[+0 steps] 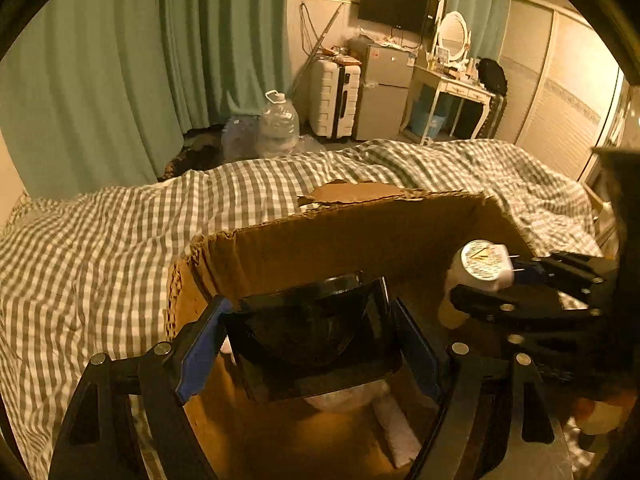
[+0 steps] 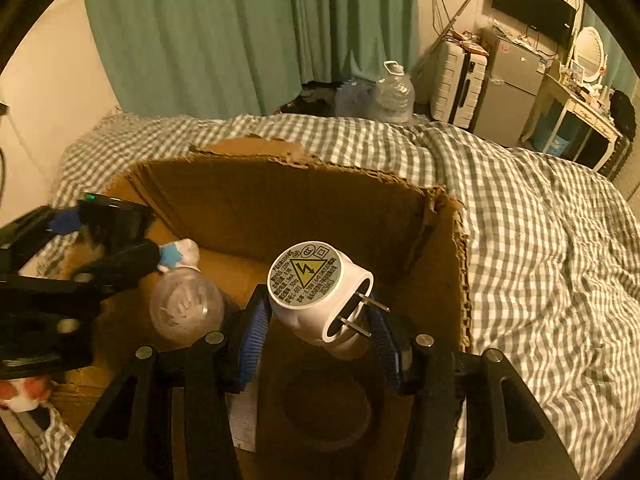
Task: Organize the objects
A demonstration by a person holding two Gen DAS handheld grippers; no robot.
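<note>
An open cardboard box (image 1: 352, 236) (image 2: 280, 200) sits on the checked bed. My left gripper (image 1: 312, 344) is shut on a black glossy object (image 1: 312, 340) and holds it over the box; it also shows in the right wrist view (image 2: 116, 232). My right gripper (image 2: 316, 320) is shut on a white plug-in device (image 2: 320, 292) with two metal prongs and a yellow warning label, held above the box; it shows in the left wrist view (image 1: 484, 268) too. A clear plastic bottle (image 2: 186, 308) with a white cap lies inside the box.
A checked grey-white blanket (image 1: 100, 248) (image 2: 520, 216) covers the bed around the box. Beyond the bed stand water jugs (image 1: 278, 120), a white suitcase (image 1: 336, 96), a small fridge (image 1: 384, 92) and a dressing table (image 1: 452, 84). Green curtains hang at the back.
</note>
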